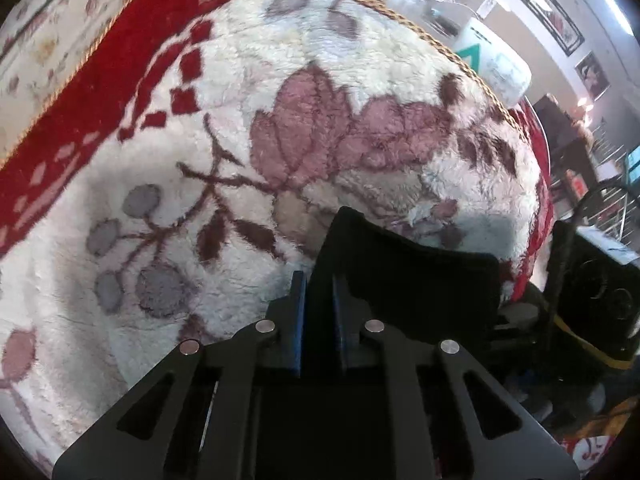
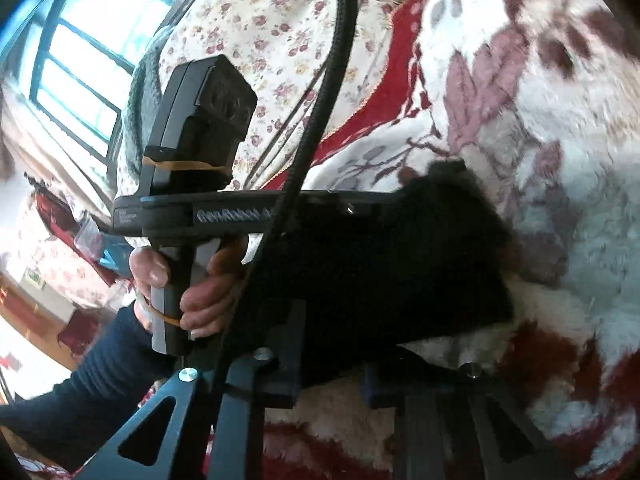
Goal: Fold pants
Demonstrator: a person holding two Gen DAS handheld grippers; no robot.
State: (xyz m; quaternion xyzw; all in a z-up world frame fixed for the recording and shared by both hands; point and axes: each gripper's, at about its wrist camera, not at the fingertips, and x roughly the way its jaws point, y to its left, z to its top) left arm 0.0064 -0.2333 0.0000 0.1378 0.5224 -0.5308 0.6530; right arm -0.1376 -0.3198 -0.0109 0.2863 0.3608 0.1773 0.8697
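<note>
The black pants (image 1: pixel 404 268) lie bunched on a fluffy white blanket with pink flowers (image 1: pixel 280 128). In the left wrist view my left gripper (image 1: pixel 319 300) has its blue-padded fingers (image 1: pixel 297 312) close together, shut on a raised fold of the black cloth. In the right wrist view the pants (image 2: pixel 380 276) stretch across the middle, and my right gripper (image 2: pixel 334 364) pinches their near edge between its dark fingers (image 2: pixel 290 348). The left gripper's body (image 2: pixel 240 210) crosses that view, held by a hand (image 2: pixel 200 292); its tips are buried in the cloth.
The blanket has a red border (image 1: pixel 80 92) with gold cord, over a flowered sheet (image 2: pixel 260 32). A black flexible cable (image 2: pixel 320 112) crosses the right wrist view. The right gripper's body (image 1: pixel 596 292) shows at the left wrist view's right edge. Bottles and clutter (image 1: pixel 492 60) stand beyond the bed.
</note>
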